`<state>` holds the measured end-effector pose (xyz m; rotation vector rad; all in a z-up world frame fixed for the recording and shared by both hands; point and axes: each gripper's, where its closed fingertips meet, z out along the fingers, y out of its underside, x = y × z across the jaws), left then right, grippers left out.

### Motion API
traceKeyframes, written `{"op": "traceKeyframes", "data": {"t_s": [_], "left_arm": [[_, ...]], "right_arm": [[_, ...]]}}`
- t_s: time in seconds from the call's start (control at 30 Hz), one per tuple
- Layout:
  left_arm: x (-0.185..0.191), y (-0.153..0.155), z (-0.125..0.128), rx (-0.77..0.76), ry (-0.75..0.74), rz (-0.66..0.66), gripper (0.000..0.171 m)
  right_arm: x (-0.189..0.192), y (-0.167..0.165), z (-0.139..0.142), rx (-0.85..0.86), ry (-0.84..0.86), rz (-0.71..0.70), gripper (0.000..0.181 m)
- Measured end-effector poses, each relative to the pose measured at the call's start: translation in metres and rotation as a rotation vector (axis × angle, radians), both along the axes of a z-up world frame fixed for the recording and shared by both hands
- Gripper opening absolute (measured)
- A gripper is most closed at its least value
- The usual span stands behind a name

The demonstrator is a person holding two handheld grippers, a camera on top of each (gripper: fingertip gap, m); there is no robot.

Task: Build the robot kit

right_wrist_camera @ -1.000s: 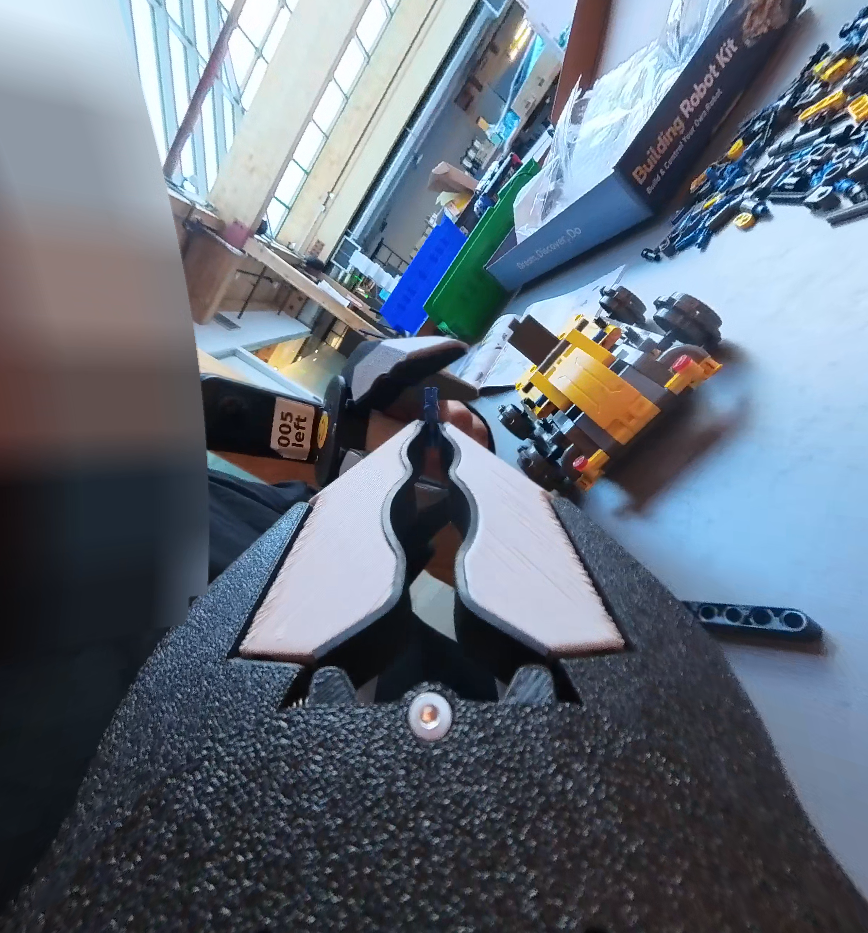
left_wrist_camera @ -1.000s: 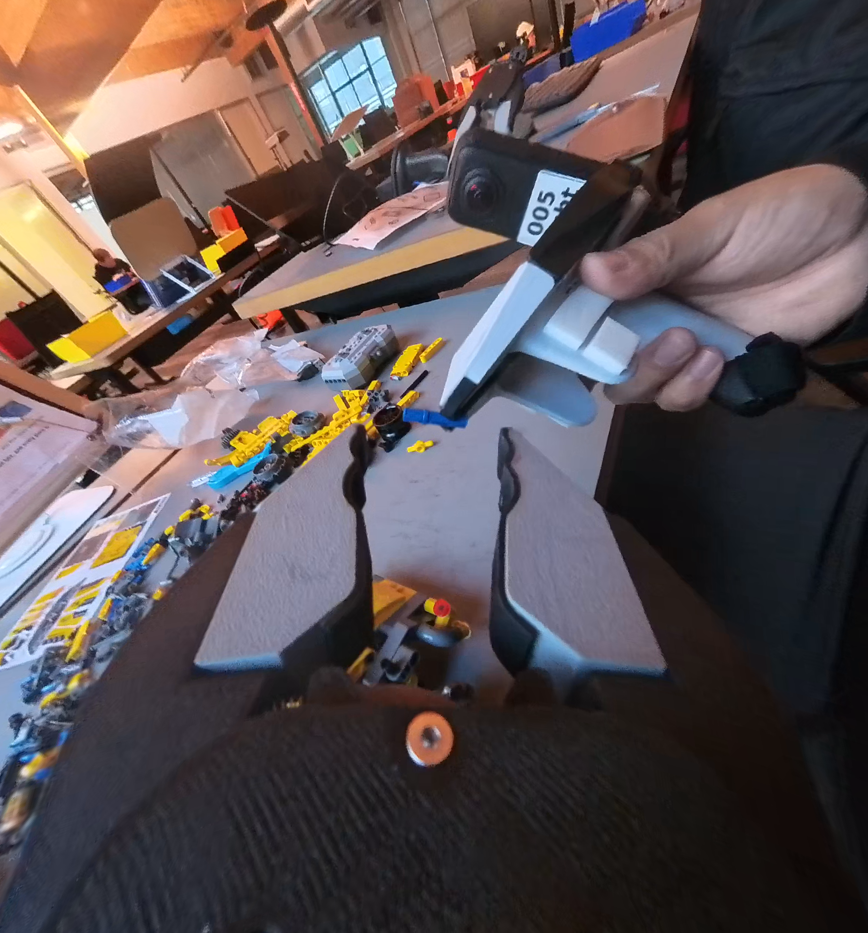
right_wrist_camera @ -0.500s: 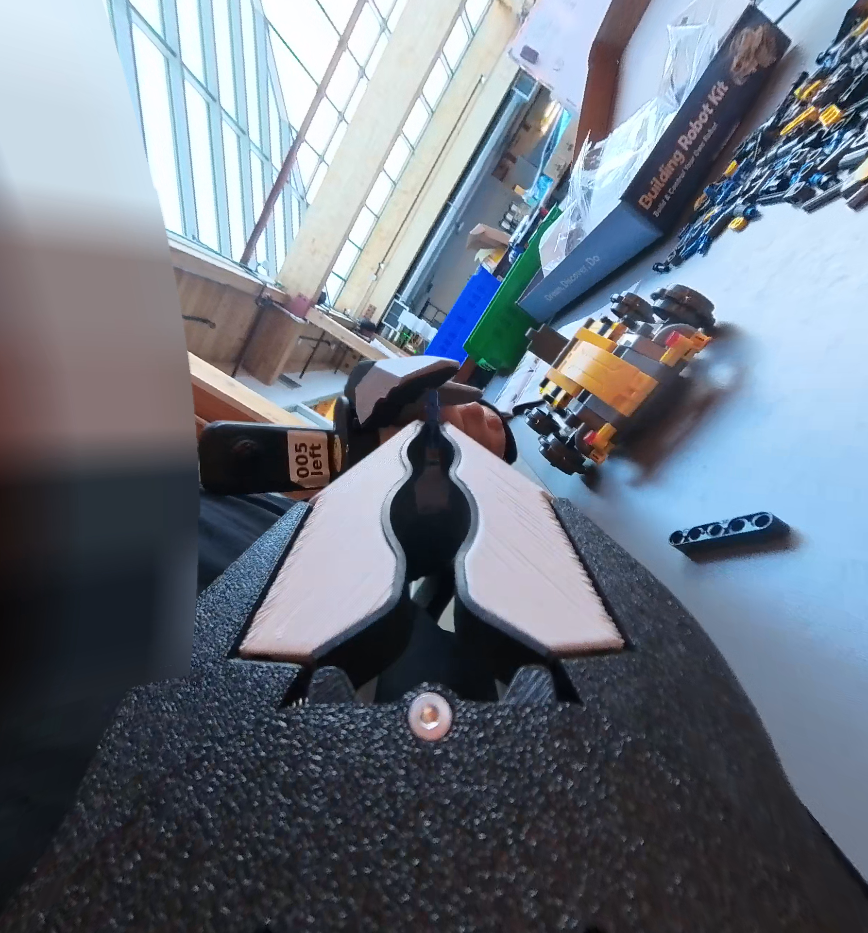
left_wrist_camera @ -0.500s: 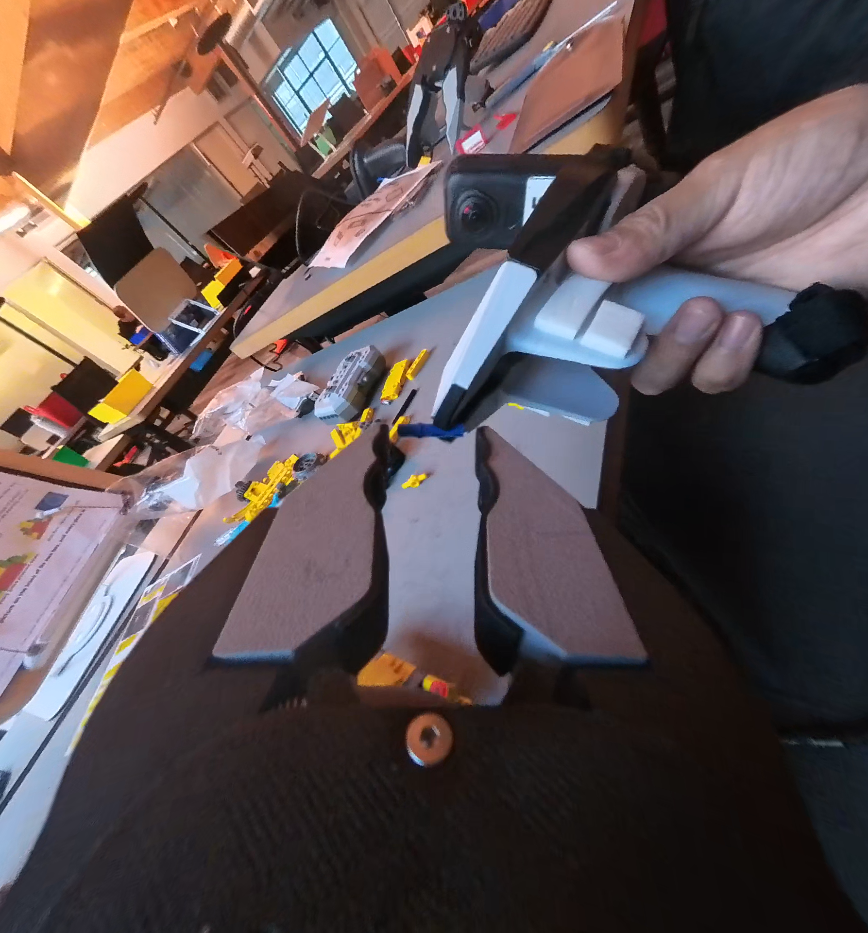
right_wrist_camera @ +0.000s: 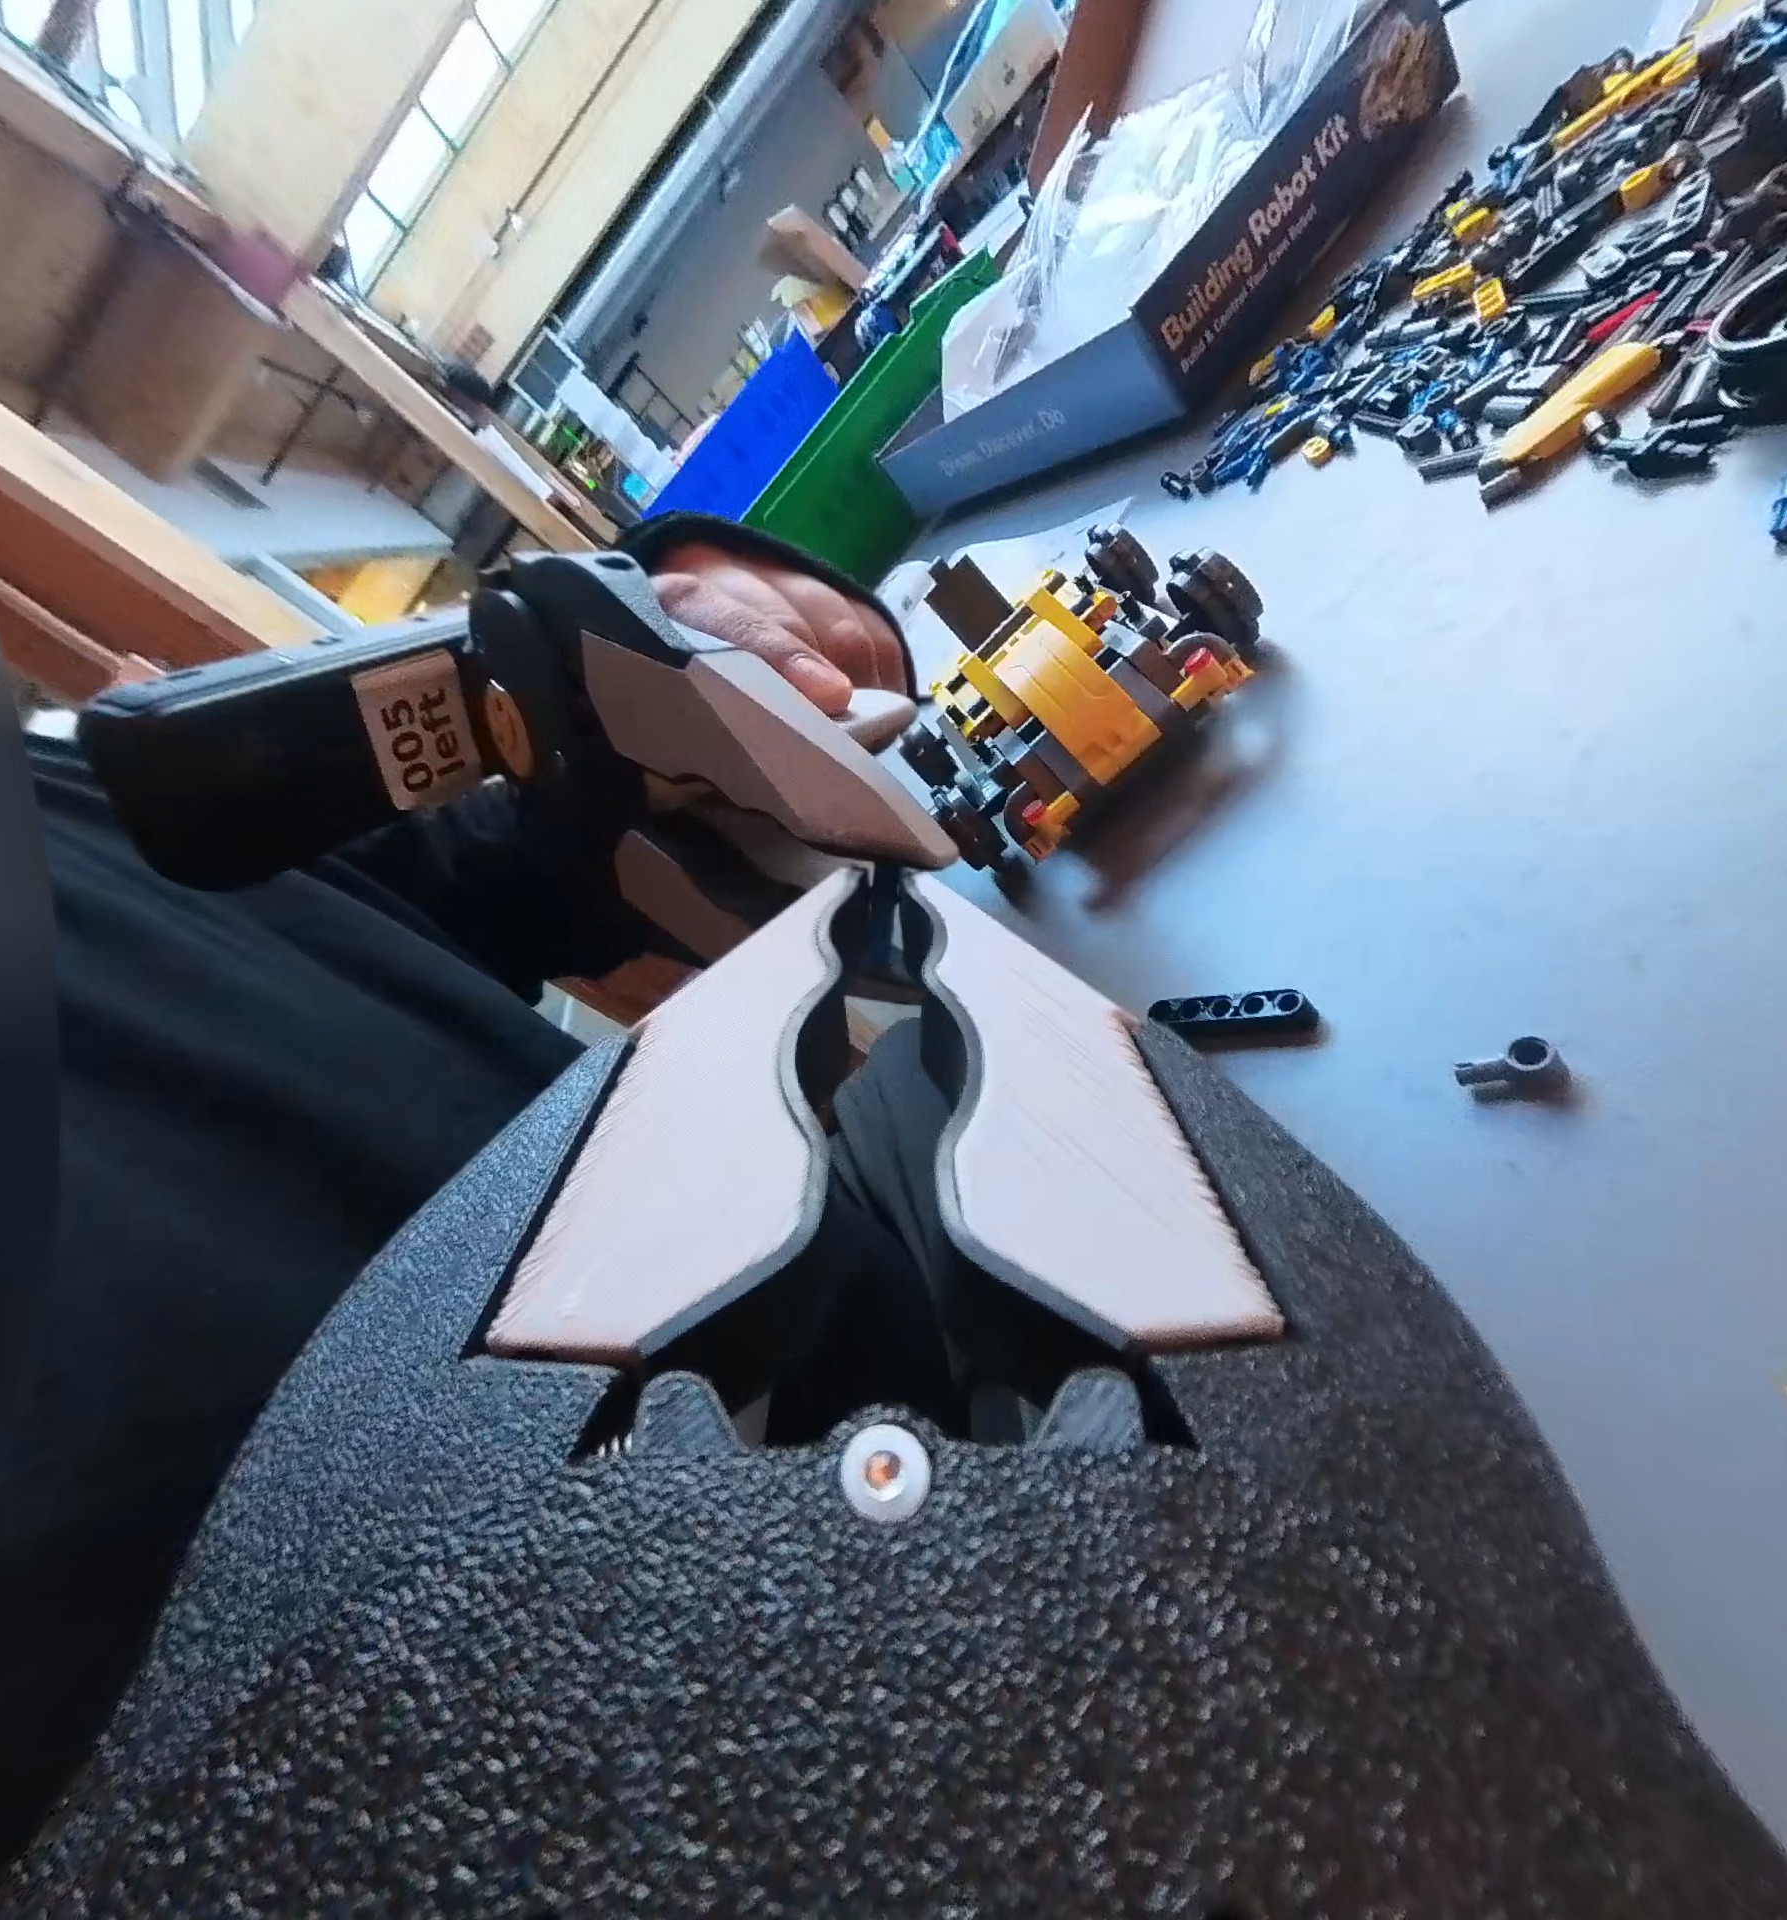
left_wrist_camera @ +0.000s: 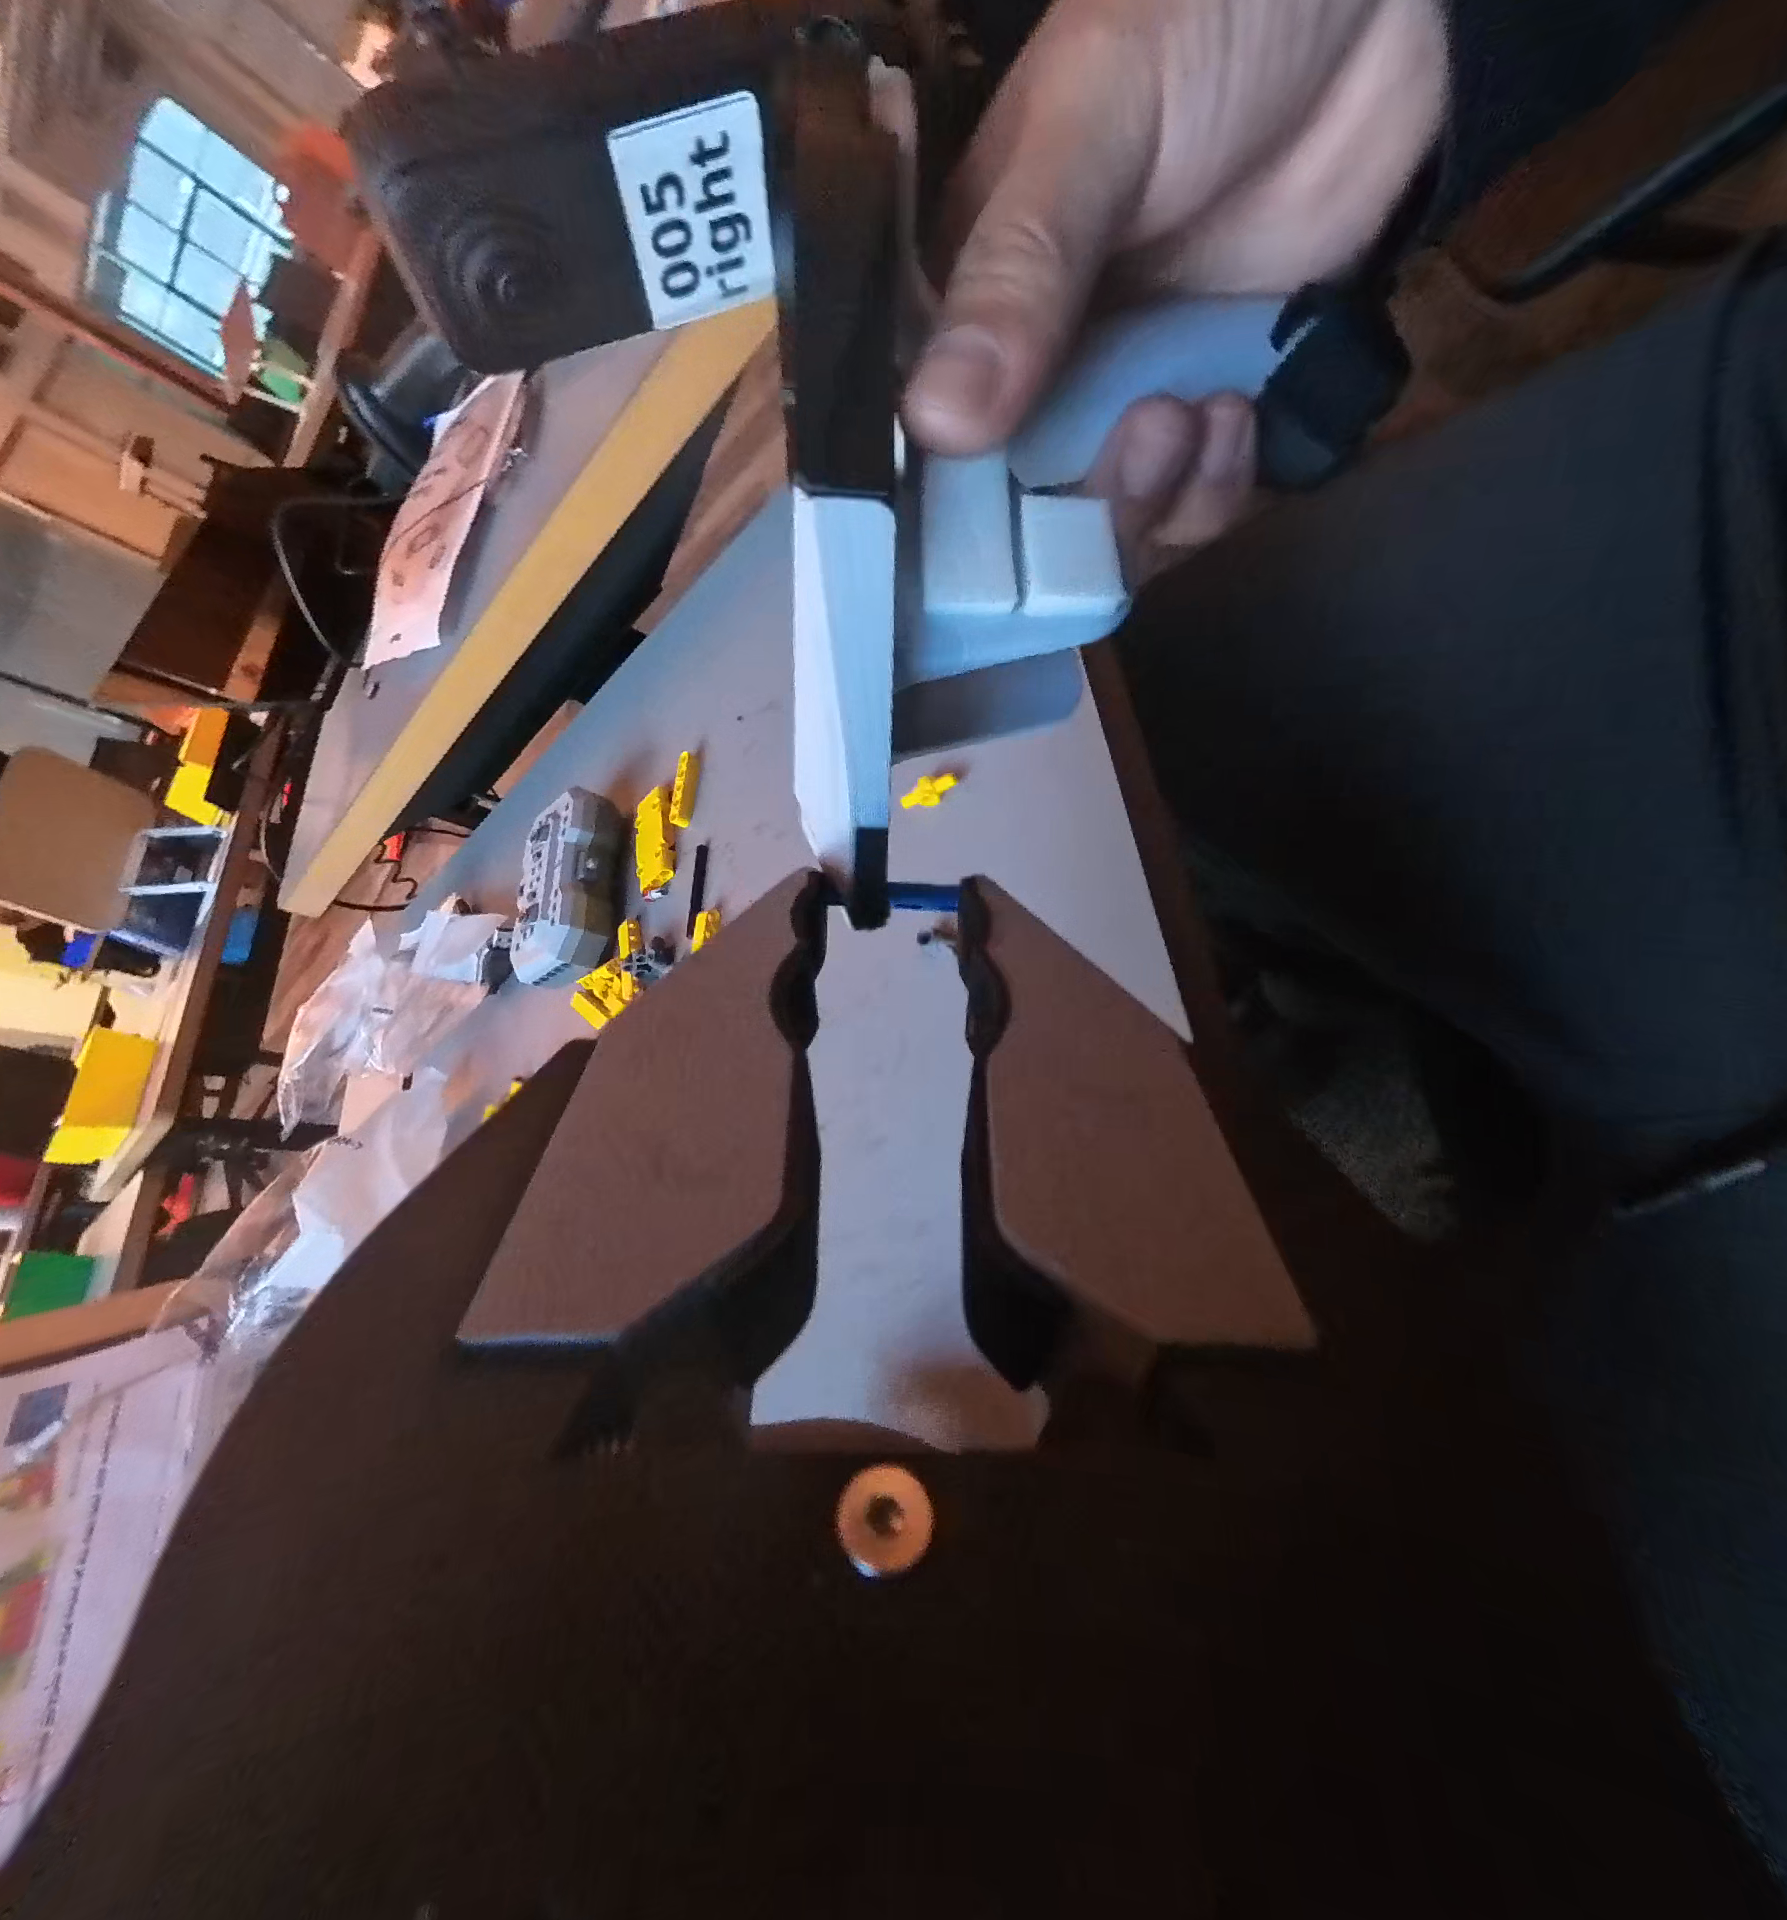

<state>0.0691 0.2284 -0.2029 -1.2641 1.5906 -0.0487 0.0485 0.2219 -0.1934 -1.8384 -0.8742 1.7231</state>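
My right gripper [right_wrist_camera: 881, 891] is shut on a small dark blue pin [right_wrist_camera: 881, 914], held in the air over the near table edge. In the left wrist view the right gripper [left_wrist_camera: 868, 902] comes down from above, and the blue pin [left_wrist_camera: 920, 896] sticks out sideways from its tip. My left gripper [left_wrist_camera: 891, 904] is open, and its fingertips stand on either side of the pin and the right gripper's tip. The left gripper [right_wrist_camera: 910, 847], held by a hand, meets the right one tip to tip. A yellow and black brick vehicle [right_wrist_camera: 1065, 686] stands on the grey table [right_wrist_camera: 1491, 779] just beyond.
A black beam [right_wrist_camera: 1232, 1008] and a grey connector [right_wrist_camera: 1512, 1065] lie near the right gripper. A dark kit box [right_wrist_camera: 1232, 229] and a spread of loose parts [right_wrist_camera: 1595, 260] are farther off. A grey battery box [left_wrist_camera: 567, 883] and yellow pieces [left_wrist_camera: 660, 821] lie ahead of the left gripper. Only a small space, under 4 cm, lies between the two pairs of fingers. Between my left fingertips and the grey connector [right_wrist_camera: 1512, 1065] there is roughly 10 cm.
The two grippers have come together tip to tip. My left gripper's jaws have narrowed around the blue pin, and both views have tilted. The right gripper still holds the pin.
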Motion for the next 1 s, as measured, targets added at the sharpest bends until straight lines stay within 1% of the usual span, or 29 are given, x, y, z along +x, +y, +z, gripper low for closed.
{"op": "traceKeyframes", "data": {"t_s": [0.07, 0.13, 0.17, 0.2, 0.23, 0.27, 0.3, 0.37, 0.4, 0.47, 0.53, 0.6, 0.67, 0.77, 0.87, 0.93, 0.97, 1.0], "left_arm": [[0.000, 0.001, 0.000, -0.003, 0.016, -0.006, 0.022], [0.001, 0.006, 0.002, -0.020, -0.004, 0.029, 0.022], [0.000, 0.012, 0.005, -0.035, -0.039, 0.086, 0.023], [-0.005, 0.022, 0.010, -0.058, -0.101, 0.196, 0.030], [-0.009, 0.030, 0.012, -0.127, -0.168, 0.308, 0.031], [-0.009, 0.029, 0.011, -0.232, -0.229, 0.362, 0.030], [-0.006, 0.025, 0.011, -0.335, -0.307, 0.377, 0.028], [0.002, 0.017, 0.015, -0.523, -0.462, 0.355, 0.017], [0.004, 0.017, 0.015, -0.611, -0.517, 0.348, 0.014], [0.007, 0.016, 0.014, -0.751, -0.580, 0.330, 0.016], [0.011, 0.013, 0.017, -0.834, -0.622, 0.293, 0.010], [0.011, 0.013, 0.018, -0.866, -0.639, 0.299, 0.006], [0.009, 0.016, 0.020, -0.849, -0.650, 0.313, 0.002], [0.013, 0.017, 0.018, -0.857, -0.634, 0.307, 0.004], [0.017, 0.019, 0.013, -0.839, -0.599, 0.304, 0.001], [0.018, 0.020, 0.007, -0.813, -0.538, 0.307, 0.001], [0.018, 0.022, 0.002, -0.802, -0.500, 0.315, 0.001], [0.018, 0.024, -0.002, -0.780, -0.456, 0.325, 0.001]], "right_arm": [[0.000, 0.001, 0.000, -0.029, 0.024, -0.010, 0.004], [0.001, 0.007, 0.003, -0.070, 0.082, -0.045, 0.004], [0.003, 0.012, 0.006, -0.099, 0.131, -0.081, 0.004], [0.006, 0.020, 0.012, -0.132, 0.194, -0.124, 0.004], [0.010, 0.026, 0.018, -0.161, 0.262, -0.158, 0.004], [0.013, 0.030, 0.024, -0.181, 0.322, -0.185, 0.004], [0.016, 0.034, 0.028, -0.189, 0.368, -0.207, 0.004], [0.017, 0.034, 0.032, -0.172, 0.405, -0.224, 0.004], [0.016, 0.033, 0.031, -0.152, 0.401, -0.223, 0.004], [0.013, 0.029, 0.030, -0.116, 0.388, -0.213, 0.004], [0.013, 0.028, 0.029, -0.083, 0.380, -0.224, 0.004], [0.016, 0.028, 0.029, -0.057, 0.379, -0.236, 0.004], [0.017, 0.029, 0.025, -0.037, 0.359, -0.246, 0.004], [0.020, 0.028, 0.019, -0.027, 0.350, -0.256, 0.004], [0.025, 0.030, 0.015, -0.050, 0.359, -0.267, 0.004], [0.029, 0.030, 0.007, -0.012, 0.301, -0.258, 0.004], [0.032, 0.031, 0.002, 0.049, 0.240, -0.250, 0.005], [0.036, 0.033, -0.004, 0.151, 0.149, -0.248, 0.006]]}}
